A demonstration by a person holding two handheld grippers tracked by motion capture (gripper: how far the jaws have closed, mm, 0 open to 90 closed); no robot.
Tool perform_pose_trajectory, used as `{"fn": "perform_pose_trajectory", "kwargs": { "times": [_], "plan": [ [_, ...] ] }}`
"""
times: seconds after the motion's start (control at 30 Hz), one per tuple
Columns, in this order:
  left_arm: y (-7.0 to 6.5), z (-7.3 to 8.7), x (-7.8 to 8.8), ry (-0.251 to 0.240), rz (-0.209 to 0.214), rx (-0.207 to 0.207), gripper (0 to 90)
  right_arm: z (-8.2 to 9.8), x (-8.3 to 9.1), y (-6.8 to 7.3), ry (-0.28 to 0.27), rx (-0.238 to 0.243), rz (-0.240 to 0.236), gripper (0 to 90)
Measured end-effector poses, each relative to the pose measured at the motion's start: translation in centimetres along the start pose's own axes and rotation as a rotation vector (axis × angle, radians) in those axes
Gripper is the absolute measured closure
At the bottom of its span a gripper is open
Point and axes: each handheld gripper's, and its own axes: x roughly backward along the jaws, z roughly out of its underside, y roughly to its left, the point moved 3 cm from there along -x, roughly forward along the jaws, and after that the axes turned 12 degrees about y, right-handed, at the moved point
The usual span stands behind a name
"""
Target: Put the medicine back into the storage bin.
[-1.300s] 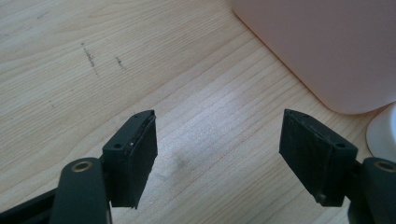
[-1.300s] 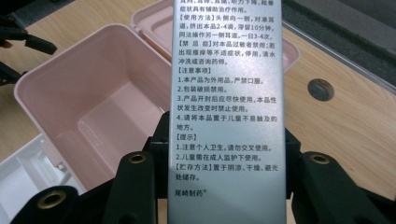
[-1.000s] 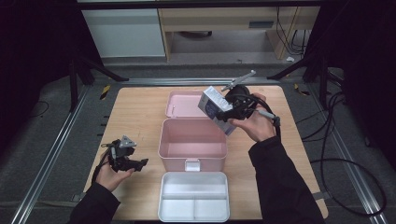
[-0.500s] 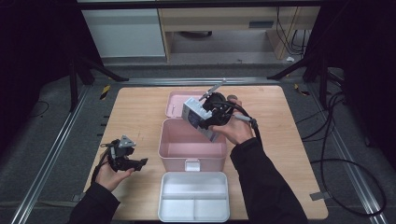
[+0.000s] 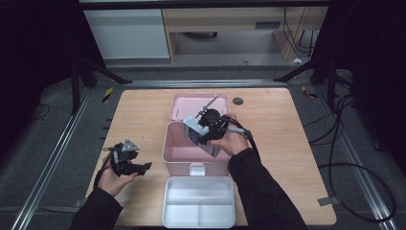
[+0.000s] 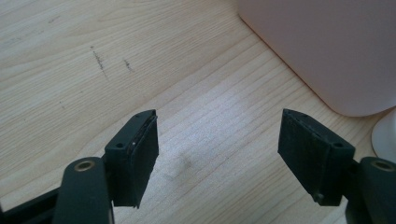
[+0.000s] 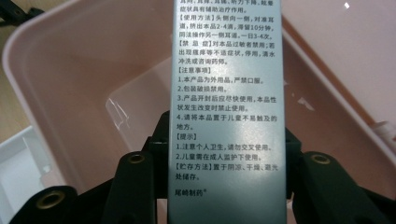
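An open pink box (image 5: 166,143) stands at the table's middle. My right gripper (image 5: 205,135) is shut on a grey-blue medicine carton (image 5: 193,128) and holds it tilted over the box's right half, its lower end down inside the opening. In the right gripper view the carton (image 7: 226,93), printed with small text, stands between the two jaws of the right gripper (image 7: 226,163), with the inside of the pink box (image 7: 70,93) behind it. My left gripper (image 5: 141,166) rests on the wood left of the box. Its jaws hold nothing, and the left gripper (image 6: 219,140) stands open above bare wood.
The pink lid (image 5: 184,108) lies flat behind the box. A white divided tray (image 5: 165,206) sits at the table's front edge, just before the box. The pink box wall (image 6: 327,46) and a corner of the white tray (image 6: 385,133) lie close ahead of the left gripper.
My right hand has carried the carton left and down, from above the lid's right side into the mouth of the pink box. The left hand has not moved.
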Motion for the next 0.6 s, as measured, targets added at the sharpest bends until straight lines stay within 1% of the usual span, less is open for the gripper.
{"fn": "perform_pose_trajectory", "kwargs": {
  "times": [0.1,0.17,0.4,0.53,0.6],
  "plan": [
    [0.0,0.0,0.0,-0.001,0.001,-0.002,28.6,0.0,-0.8,0.1,0.016,0.003,-0.010,55.9],
    [0.0,0.0,0.1,-0.003,-0.001,-0.006,28.6,0.0,-1.3,0.2,0.027,0.011,-0.010,55.8],
    [-0.1,-0.1,0.2,-0.007,0.003,-0.008,28.7,0.1,-2.9,0.4,0.071,0.018,-0.013,55.2],
    [-0.1,-0.1,0.2,-0.008,0.003,-0.009,28.7,0.1,-3.3,0.4,0.067,0.015,-0.011,53.0],
    [-0.2,-0.1,0.2,-0.010,0.004,-0.010,28.7,0.1,-3.0,0.4,0.049,0.014,-0.017,50.5]
  ]
}}
